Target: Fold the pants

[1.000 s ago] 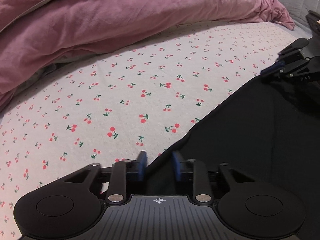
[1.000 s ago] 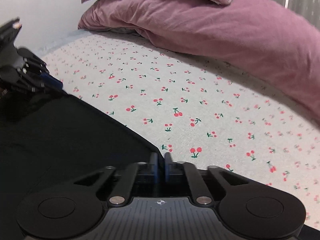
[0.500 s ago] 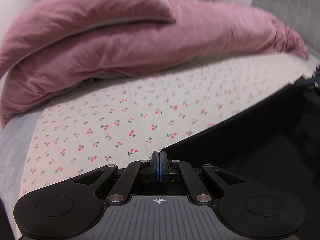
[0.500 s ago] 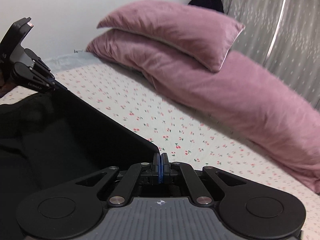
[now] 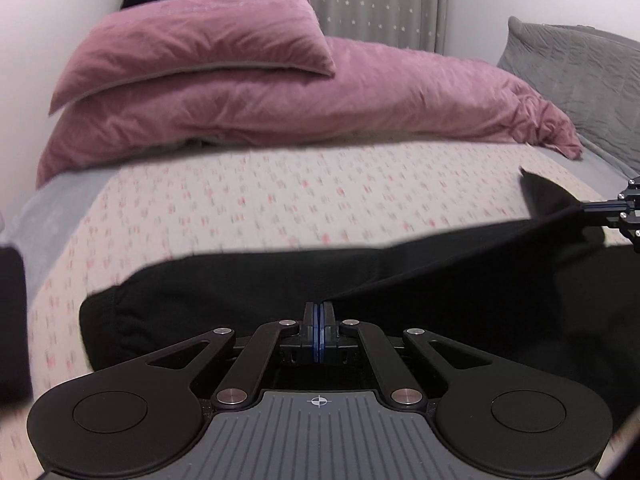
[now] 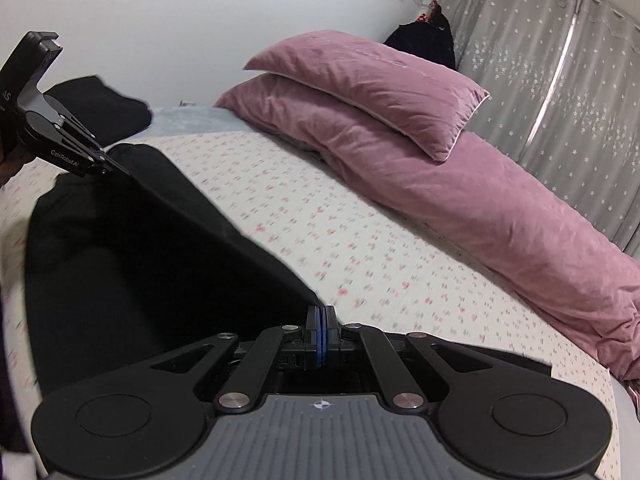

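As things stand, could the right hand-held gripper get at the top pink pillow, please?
Probably not yet: the right hand-held gripper is shut on the black pants. Only open cherry-print sheet lies before the top pink pillow, so letting go would free it.

Pants (image 5: 400, 280): on bed sheet (image 5: 280, 208), before the pillows.
Pillows: 1 pillow (image 5: 200, 44) on top of duvet (image 5: 360, 96).
Curtain (image 6: 540, 32): behind the pillows.

The left gripper (image 6: 116, 168) carries white lettering, seemingly "GenRoboAI", along its side. Above it, "AS" shows, cut off
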`<state>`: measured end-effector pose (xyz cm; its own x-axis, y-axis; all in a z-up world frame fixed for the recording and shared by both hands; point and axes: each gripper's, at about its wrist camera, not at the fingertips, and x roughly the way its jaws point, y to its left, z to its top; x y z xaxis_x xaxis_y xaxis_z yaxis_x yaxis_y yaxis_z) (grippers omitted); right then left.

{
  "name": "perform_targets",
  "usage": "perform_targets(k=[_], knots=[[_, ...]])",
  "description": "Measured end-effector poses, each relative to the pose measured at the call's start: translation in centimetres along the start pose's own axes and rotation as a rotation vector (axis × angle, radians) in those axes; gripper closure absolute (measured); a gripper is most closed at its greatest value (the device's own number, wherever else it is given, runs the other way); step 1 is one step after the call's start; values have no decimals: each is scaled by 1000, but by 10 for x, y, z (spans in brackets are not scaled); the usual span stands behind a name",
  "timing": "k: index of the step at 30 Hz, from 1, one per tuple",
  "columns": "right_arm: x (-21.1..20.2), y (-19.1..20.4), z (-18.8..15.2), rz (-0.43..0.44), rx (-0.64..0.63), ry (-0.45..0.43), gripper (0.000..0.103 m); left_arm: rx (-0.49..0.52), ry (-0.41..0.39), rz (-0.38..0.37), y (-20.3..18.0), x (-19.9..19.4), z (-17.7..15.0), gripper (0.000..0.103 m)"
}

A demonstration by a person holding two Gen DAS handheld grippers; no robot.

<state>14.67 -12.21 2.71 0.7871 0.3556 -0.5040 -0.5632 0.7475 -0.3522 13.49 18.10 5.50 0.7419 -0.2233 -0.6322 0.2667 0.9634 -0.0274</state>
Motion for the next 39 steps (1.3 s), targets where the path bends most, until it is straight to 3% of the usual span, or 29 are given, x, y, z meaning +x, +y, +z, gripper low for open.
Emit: perform_targets(k=[8, 13, 16, 19, 20, 21, 23, 29, 33, 39], knots=[[-14, 37, -46, 46, 20, 35, 103, -56, 79, -9, -8, -7, -58, 103], [-3, 59, -69, 68, 6, 153, 102, -117, 108, -65, -3, -8, -84, 102], [7, 68, -74, 98, 11, 241, 102, -181, 97, -105, 6, -11, -102, 98], [7, 65, -70, 97, 29, 232, 99, -239, 56, -111, 18, -24, -112, 97], [3, 61, -68, 104, 54, 219, 91, -259, 38, -103, 23, -28, -115, 94], [-1, 55, -66, 117, 91, 196, 72, -286, 20, -94, 28, -31, -118, 93], [-14, 41, -62, 128, 177, 130, 61, -372, -18, -79, 43, -37, -122, 91], [-20, -13, -68, 18, 430, 71, 56, -565, -153, -44, 66, -39, -113, 90], [-14, -48, -84, -57, 655, 96, 45, -717, -127, -42, 75, -23, -113, 90], [-4, -82, -102, -34, 912, 97, 44, -870, -127, -71, 86, -9, -116, 90]])
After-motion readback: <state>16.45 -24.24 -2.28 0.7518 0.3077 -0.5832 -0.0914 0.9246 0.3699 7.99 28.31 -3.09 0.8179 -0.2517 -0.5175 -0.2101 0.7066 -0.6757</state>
